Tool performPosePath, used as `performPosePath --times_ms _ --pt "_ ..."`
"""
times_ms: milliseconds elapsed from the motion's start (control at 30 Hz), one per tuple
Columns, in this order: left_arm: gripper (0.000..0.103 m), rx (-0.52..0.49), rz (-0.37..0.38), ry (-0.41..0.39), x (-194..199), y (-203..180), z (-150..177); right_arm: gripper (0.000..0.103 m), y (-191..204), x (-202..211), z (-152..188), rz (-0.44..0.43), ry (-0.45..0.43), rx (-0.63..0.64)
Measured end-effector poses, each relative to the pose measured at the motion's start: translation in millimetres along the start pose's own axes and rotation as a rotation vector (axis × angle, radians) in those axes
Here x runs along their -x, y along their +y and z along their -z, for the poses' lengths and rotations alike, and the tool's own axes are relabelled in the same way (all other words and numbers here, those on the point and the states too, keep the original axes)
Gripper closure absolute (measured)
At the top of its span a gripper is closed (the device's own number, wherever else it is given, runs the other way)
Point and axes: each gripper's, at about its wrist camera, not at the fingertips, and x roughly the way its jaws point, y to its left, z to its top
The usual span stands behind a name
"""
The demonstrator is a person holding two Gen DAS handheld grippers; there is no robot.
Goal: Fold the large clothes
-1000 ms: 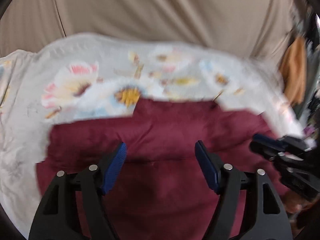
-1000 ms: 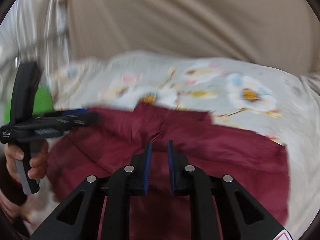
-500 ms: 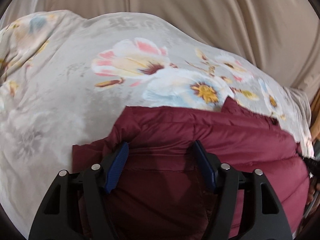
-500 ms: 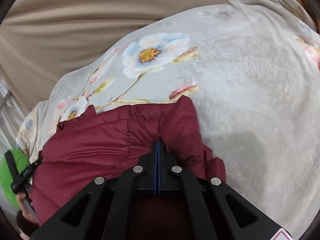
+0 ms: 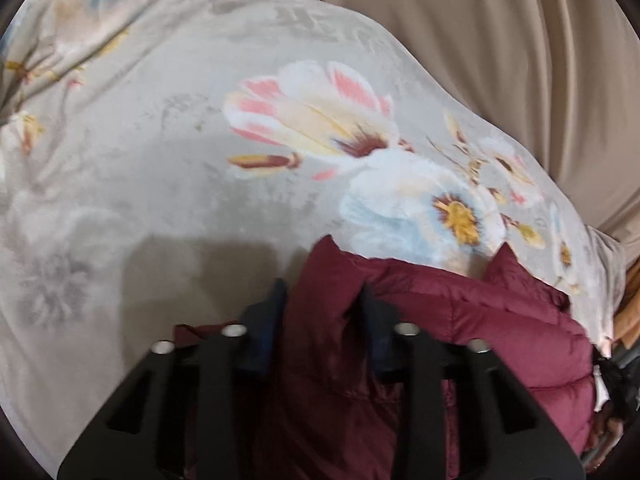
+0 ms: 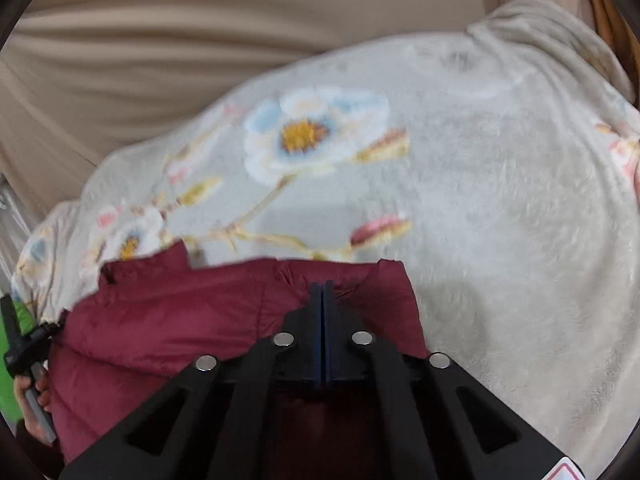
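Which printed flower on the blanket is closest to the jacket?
The blue-white flower with the yellow centre, just above the jacket; the pink flower lies farther up.

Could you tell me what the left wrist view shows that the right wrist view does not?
Only the left wrist view shows the left gripper gripping a bunched ridge of the maroon quilted puffer jacket, plus a large pink tulip print. Only the right wrist view shows the right gripper shut on the jacket's edge and a green patch. Both share the floral fleece blanket and beige curtain.

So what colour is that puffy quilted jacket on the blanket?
The puffy quilted jacket is dark maroon red, clearest in the right wrist view.
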Motion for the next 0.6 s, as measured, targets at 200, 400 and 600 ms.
performPosePath --times_ms 200,400,600 --pt "0.081 0.005 -0.013 0.001 -12.1 6.1 4.8 0.103 -23.2 -30.8 12.7 0.035 0.103 -0.046" --pt "0.078 -0.021 -0.039 -0.007 -11.3 0.7 3.7 0.103 -23.1 -30.8 9.7 0.062 0.136 -0.028" --pt "0.054 -0.028 0.001 -0.084 62.7 8.0 10.9 0.089 -11.2 55.2 4.3 0.048 -0.010 -0.045"
